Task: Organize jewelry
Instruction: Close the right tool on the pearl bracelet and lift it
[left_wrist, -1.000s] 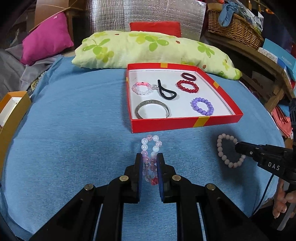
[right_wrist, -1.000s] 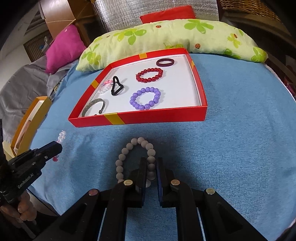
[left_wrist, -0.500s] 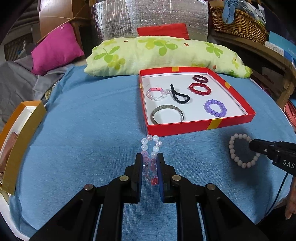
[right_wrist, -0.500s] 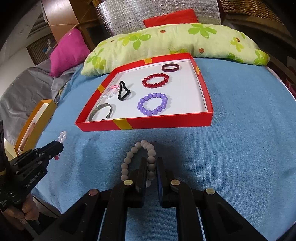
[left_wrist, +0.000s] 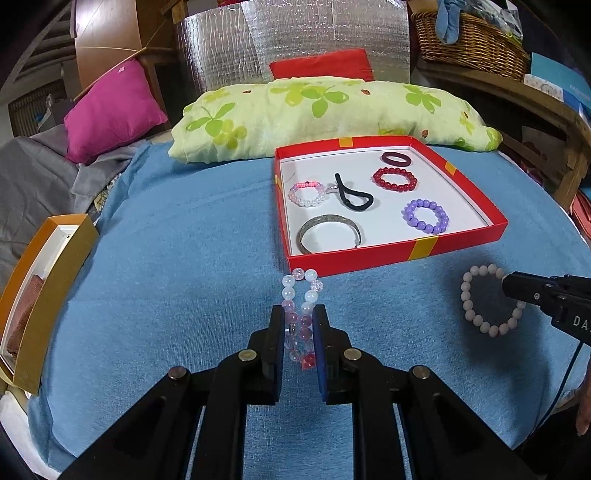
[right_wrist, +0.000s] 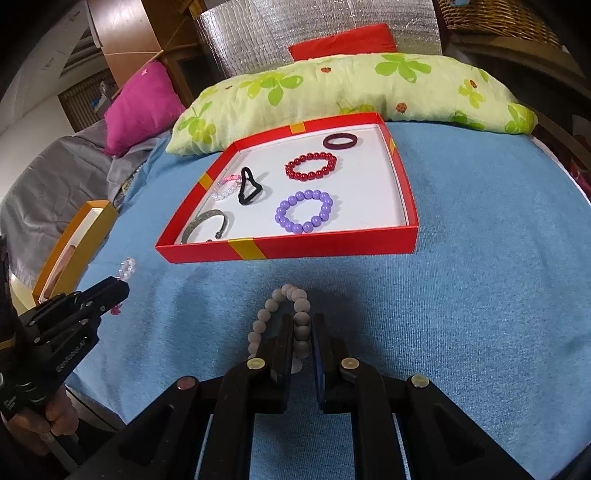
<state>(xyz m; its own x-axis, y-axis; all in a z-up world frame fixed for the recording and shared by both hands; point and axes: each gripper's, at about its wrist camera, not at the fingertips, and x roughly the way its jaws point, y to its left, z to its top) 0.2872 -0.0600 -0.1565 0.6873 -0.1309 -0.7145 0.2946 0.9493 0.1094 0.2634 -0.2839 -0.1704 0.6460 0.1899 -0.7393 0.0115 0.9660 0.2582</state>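
My left gripper (left_wrist: 299, 325) is shut on a pink and clear bead bracelet (left_wrist: 301, 295), held above the blue cloth just before the red tray's (left_wrist: 399, 254) near left corner. My right gripper (right_wrist: 303, 328) is shut on a beige bead bracelet (right_wrist: 273, 306), held in front of the red tray (right_wrist: 325, 249). The tray holds a silver bangle (left_wrist: 328, 230), a purple bead bracelet (left_wrist: 424, 216), a red bead bracelet (left_wrist: 394, 179), a black hair tie (left_wrist: 352, 195), a dark ring band (left_wrist: 395, 158) and a pink-white bracelet (left_wrist: 306, 194).
A green-leaf pillow (left_wrist: 332, 114) lies behind the tray. A magenta cushion (left_wrist: 110, 110) and grey cloth sit at the back left. An orange open box (left_wrist: 40, 288) stands at the left edge of the blue-covered table (left_wrist: 184, 229). A wicker basket (left_wrist: 472, 40) sits back right.
Both grippers have risen and drawn back a little with their bracelets still held; the tray now sits farther off and more to the right in the left view.
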